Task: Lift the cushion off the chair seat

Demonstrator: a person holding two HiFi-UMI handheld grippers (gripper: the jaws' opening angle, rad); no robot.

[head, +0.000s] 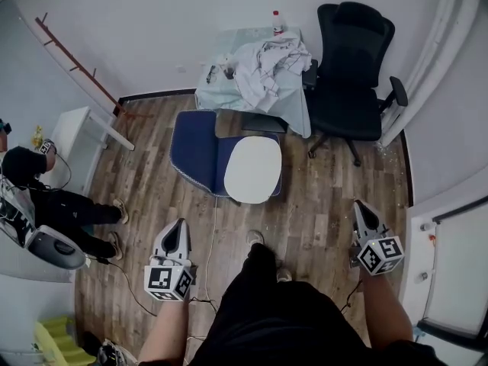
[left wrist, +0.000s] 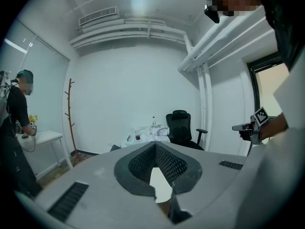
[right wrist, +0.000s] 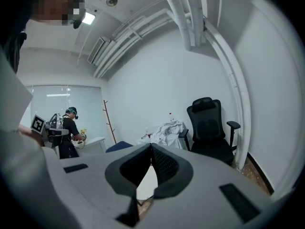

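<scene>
The cushion, white and rounded, lies flat on the seat of a blue chair in the middle of the wooden floor. A thin edge of blue shows past the cushion's near right side.

The person stands back from the chair with a gripper in each hand, both well apart from the cushion. The left gripper hangs on the near left and the right gripper on the near right. Each gripper's own view shows its jaws closed together at the tips with nothing caught between them. A white patch seen low through the left gripper's jaws is probably the cushion farther off.

The only markings in view are the black-and-white square patterns on each gripper's cube.

Behind the chair stands a table under a pale cloth, with a heap of white clothes on it. At its far edge is a bottle with a red cap, and any print on it is too small to read. A black office chair stands just beside the table. At the left, another person in black is near a white desk.
</scene>
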